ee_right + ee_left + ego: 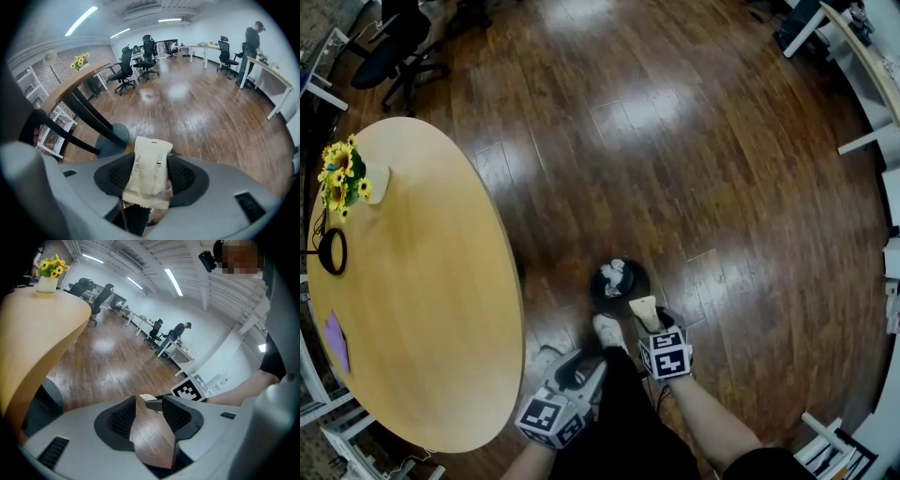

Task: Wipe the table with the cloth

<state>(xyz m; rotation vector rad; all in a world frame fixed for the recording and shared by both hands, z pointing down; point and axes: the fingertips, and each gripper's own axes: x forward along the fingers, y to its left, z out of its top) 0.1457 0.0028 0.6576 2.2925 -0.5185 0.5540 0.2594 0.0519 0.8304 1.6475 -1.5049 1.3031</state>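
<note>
— Wooden floor [675,169] underfoot, oval table [441,281] to the left. Where's the purple cloth [336,339]?
— Flat near the table's far left edge, well apart from both grippers.
— And the grippers?
— Down by the feet. The right gripper [150,165] pinches a cream packet [150,150]; the left gripper [151,416] is spread, with floor showing between its jaws.

- The floor [675,169] is dark shiny wood.
- A round table [422,281] is light wood.
- Black chairs [124,69] stand near white desks [206,47].
- Long lights [173,281] glow up high.
- One wall [44,76] is brick.
</note>
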